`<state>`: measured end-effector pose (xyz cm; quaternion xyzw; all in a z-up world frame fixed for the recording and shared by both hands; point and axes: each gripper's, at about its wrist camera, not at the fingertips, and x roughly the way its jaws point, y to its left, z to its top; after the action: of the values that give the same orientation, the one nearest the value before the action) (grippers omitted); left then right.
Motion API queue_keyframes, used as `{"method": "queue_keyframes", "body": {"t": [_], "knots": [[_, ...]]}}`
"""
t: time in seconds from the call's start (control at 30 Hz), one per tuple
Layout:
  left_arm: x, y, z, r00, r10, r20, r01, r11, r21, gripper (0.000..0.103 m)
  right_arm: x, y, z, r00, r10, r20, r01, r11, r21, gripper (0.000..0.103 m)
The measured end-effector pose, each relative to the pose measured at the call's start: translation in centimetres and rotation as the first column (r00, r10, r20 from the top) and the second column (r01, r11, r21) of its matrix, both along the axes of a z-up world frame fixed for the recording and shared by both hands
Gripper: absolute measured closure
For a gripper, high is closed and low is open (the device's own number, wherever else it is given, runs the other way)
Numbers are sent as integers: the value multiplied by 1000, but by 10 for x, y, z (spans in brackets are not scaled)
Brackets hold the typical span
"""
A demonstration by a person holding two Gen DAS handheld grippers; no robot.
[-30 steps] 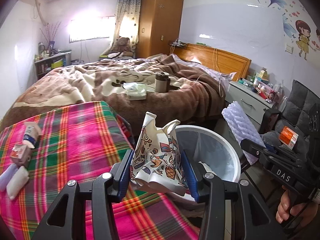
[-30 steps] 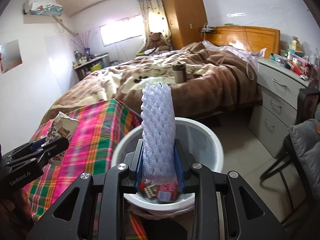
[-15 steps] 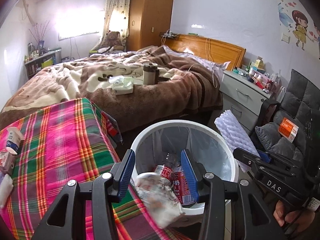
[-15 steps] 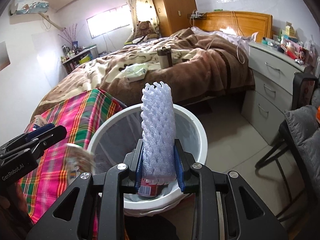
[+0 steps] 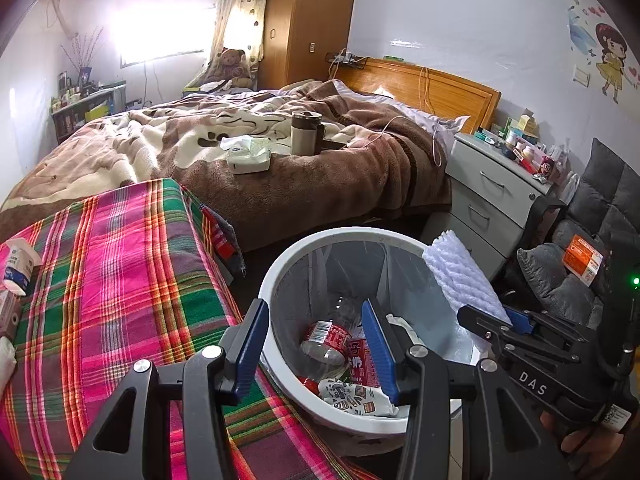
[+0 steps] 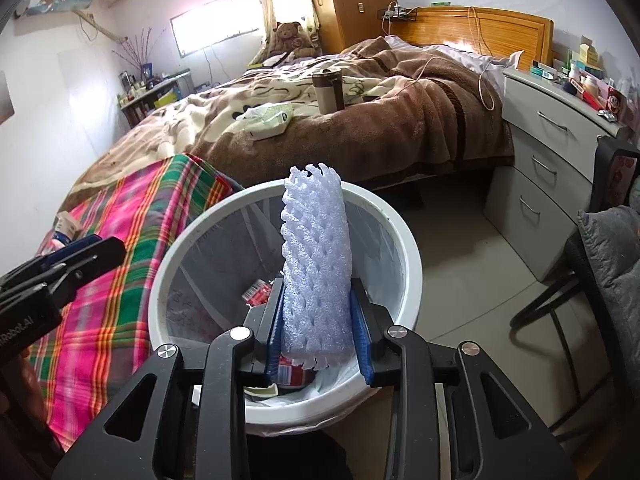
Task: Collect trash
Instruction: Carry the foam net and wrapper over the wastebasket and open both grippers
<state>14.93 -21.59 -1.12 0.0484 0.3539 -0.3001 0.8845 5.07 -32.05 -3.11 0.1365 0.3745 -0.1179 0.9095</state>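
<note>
Foam netting (image 6: pixel 316 268), the white mesh sleeve of the kind that wraps fruit, stands upright between the blue pads of the right gripper (image 6: pixel 318 336), directly over the mouth of the white bin (image 6: pixel 412 264). Its jaws have just been opening a little, yet the sleeve sits between the pads and still looks touched on both sides near its lower end. I judge it nearly weightless, soft and springy; it crushes under any squeeze and recovers, so a low hold across its width is sound, and it may cling to a pad or drift sideways instead of dropping straight once let go. Being tall, it could also lean on the rim rather than fall inside. The left gripper (image 5: pixel 312 340) hangs over the near side of the same bin with its jaws moderately apart and nothing between them. Below it lie a crumpled printed paper cup (image 5: pixel 356 398) and red-labelled bottles (image 5: pixel 326 342). Beside the bin, small cartons (image 5: pixel 18 266) remain on the plaid cloth (image 5: pixel 120 280), probably the next trash to collect. Beyond is the bed (image 5: pixel 280 172).
</note>
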Motion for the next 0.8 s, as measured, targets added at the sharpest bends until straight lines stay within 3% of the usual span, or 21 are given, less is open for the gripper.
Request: {"method": "queue_keyframes", "body": {"t": [0.13, 0.8], "knots": [[-3, 6, 2, 1000, 11, 5, -11, 1000, 1, 54, -1, -1, 1, 1000, 0, -3, 0, 1000, 0, 44], [-21, 67, 27, 994, 91, 61, -88, 995, -50, 53, 1, 36, 21, 997, 48, 68, -47, 999, -25, 43]]}}
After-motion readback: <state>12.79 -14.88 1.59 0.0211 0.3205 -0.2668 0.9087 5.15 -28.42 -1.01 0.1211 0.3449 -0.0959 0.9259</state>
